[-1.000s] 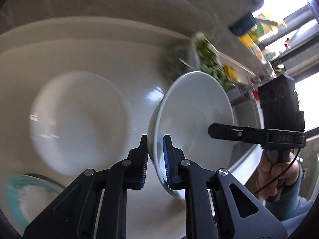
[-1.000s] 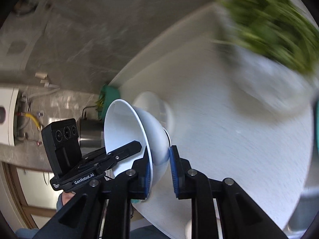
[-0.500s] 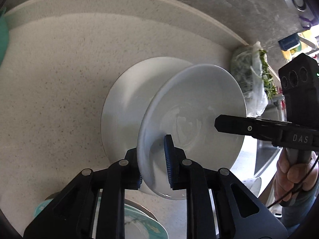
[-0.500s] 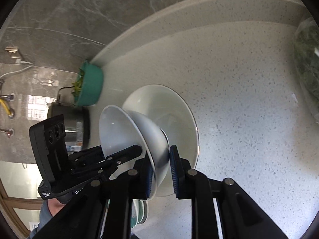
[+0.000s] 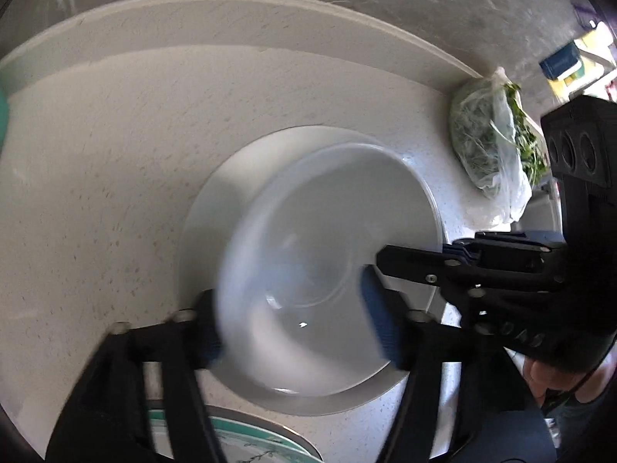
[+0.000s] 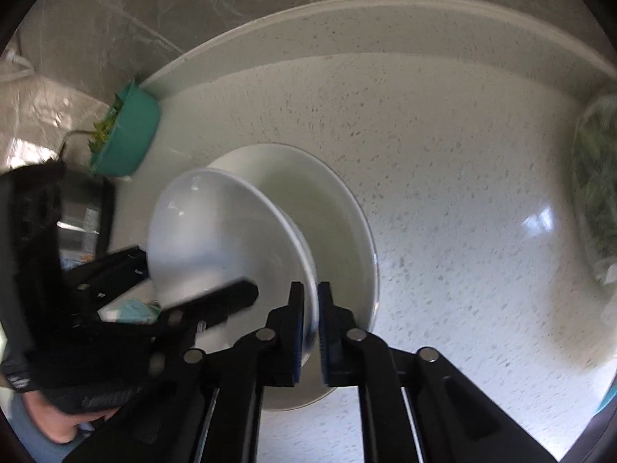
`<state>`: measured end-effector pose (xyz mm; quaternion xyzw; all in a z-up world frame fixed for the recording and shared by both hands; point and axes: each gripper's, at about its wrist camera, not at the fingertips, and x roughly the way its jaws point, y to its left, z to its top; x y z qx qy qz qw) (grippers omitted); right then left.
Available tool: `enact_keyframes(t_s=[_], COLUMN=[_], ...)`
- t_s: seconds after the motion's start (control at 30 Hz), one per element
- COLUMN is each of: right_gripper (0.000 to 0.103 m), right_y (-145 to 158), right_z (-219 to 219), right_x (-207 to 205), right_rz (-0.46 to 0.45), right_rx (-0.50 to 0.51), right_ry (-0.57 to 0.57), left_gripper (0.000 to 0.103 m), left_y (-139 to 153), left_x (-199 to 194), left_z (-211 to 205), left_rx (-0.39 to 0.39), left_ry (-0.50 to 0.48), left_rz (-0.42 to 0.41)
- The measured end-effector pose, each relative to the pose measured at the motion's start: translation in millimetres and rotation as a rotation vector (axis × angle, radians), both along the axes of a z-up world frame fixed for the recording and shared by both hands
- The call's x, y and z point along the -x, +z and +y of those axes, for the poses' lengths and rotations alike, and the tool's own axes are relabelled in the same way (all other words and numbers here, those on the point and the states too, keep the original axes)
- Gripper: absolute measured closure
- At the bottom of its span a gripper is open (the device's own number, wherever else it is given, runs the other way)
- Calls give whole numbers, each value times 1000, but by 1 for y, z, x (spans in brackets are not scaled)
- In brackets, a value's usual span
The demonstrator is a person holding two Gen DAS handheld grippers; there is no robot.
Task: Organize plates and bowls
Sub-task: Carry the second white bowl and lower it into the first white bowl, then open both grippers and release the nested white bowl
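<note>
the right gripper (image 6: 311, 332) pinches the rim of the white bowl (image 5: 327, 266), held tilted over the white plate (image 6: 347, 239) on the speckled counter (image 6: 443, 177). the left gripper (image 5: 297, 328) now has its jaws spread wide either side of the bowl; half a second ago it clamped the rim. a patterned plate (image 5: 246, 447) sits at the near edge, a bag of greens (image 5: 493, 146) and a teal bowl (image 6: 131, 139) by the back wall.
</note>
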<state>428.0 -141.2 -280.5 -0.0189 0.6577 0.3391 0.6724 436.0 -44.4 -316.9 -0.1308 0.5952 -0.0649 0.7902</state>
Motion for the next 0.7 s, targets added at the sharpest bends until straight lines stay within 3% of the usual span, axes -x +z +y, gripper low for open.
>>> enact_keyframes(t_s=[0.1, 0.17, 0.3, 0.33, 0.4, 0.53, 0.63, 0.7], right_gripper=[97, 93, 85, 77, 73, 68, 53, 50], right_y=[1, 3, 12, 18, 23, 40, 61, 78], right_z=[-1, -4, -19, -28, -38, -55, -80, -104], right_x=[-1, 0, -1, -2, -5, -5, -1, 4], right_rz=[-27, -44, -41, -57, -55, -79, -92, -119], right_rx=[7, 4, -48, -52, -92, -124, -194, -225], right_ry=[-2, 1, -36, -48, -74, -95, -106, -128], left_gripper=[36, 33, 14, 12, 2, 0, 0, 0], left_y=[1, 3, 9, 10, 11, 12, 17, 20], left_x=[5, 9, 15, 15, 13, 10, 9, 9], left_z=[-1, -2, 3, 3, 3, -4, -11, -15], left_rx=[24, 38, 114, 121, 142, 112, 98, 83], left_ry=[22, 30, 46, 49, 46, 32, 21, 18], left_rz=[-13, -24, -54, -62, -69, -59, -62, -59])
